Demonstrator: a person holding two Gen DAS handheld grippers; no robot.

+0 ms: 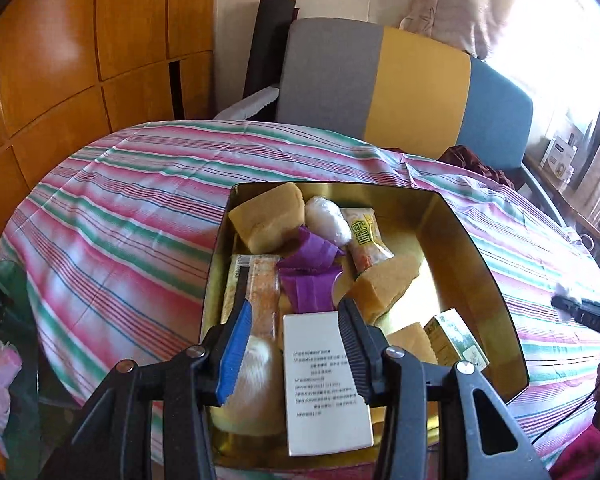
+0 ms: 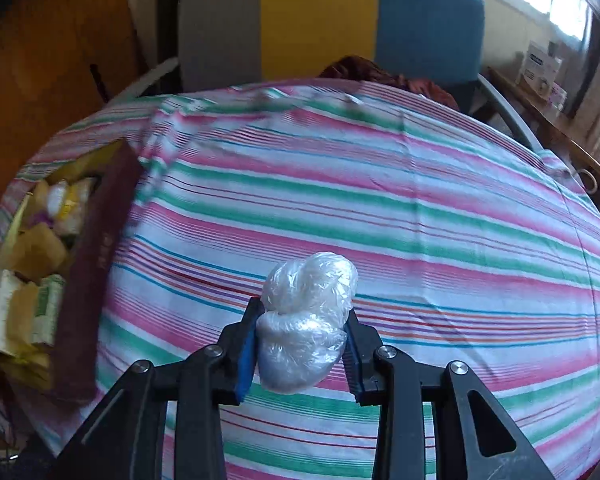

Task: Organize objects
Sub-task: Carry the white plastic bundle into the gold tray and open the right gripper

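— Pinching anything in your right gripper (image 2: 300, 344)?

— Yes, I squeeze a plastic-wrapped white bundle (image 2: 306, 324) above the striped cloth (image 2: 420, 208). The gold-lined box (image 2: 96, 248) sits at nine o'clock.

— And your left gripper (image 1: 296, 344)?

— Spread, empty, over the white printed carton (image 1: 324, 380) inside the box.

— Nearly done?

— I judge so: sponges, packets and purple paper (image 1: 306, 270) are already boxed; this bundle remains.

the tin box (image 1: 476, 248) is shiny gold metal inside; the tablecloth (image 2: 420, 208) is striped matt cloth; the wrapped ball (image 2: 306, 332) is in crinkled glossy plastic.
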